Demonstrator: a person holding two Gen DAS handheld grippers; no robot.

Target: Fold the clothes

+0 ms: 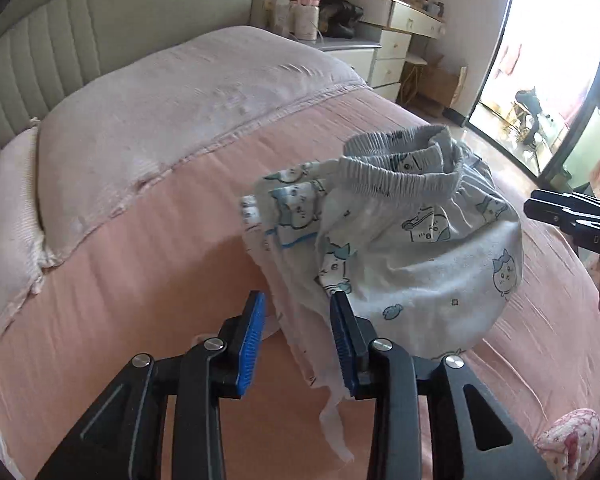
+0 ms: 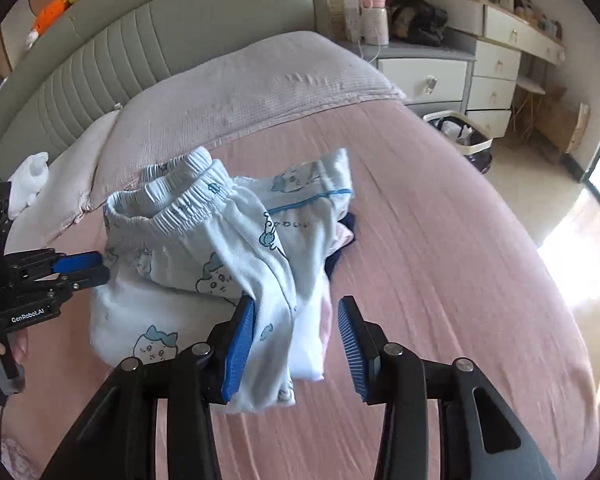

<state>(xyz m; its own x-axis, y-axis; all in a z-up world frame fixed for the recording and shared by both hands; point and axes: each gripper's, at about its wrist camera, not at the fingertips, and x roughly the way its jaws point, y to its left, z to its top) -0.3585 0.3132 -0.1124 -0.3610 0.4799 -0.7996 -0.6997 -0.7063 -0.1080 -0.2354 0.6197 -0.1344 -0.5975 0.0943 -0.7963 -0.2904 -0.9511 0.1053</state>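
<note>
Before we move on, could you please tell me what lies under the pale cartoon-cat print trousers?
A dark navy garment and something pale pink peek out beneath the trousers; the rest is covered.

White lettering "GenRobot.AI" on the black body of the left gripper (image 2: 82,270), seen in the right wrist view. Pale letters "DAS" on the black body of the right gripper (image 1: 548,210), at the left wrist view's right edge. Blue print on the white cartoon-cat pyjama trousers (image 2: 204,280): illegible.
</note>
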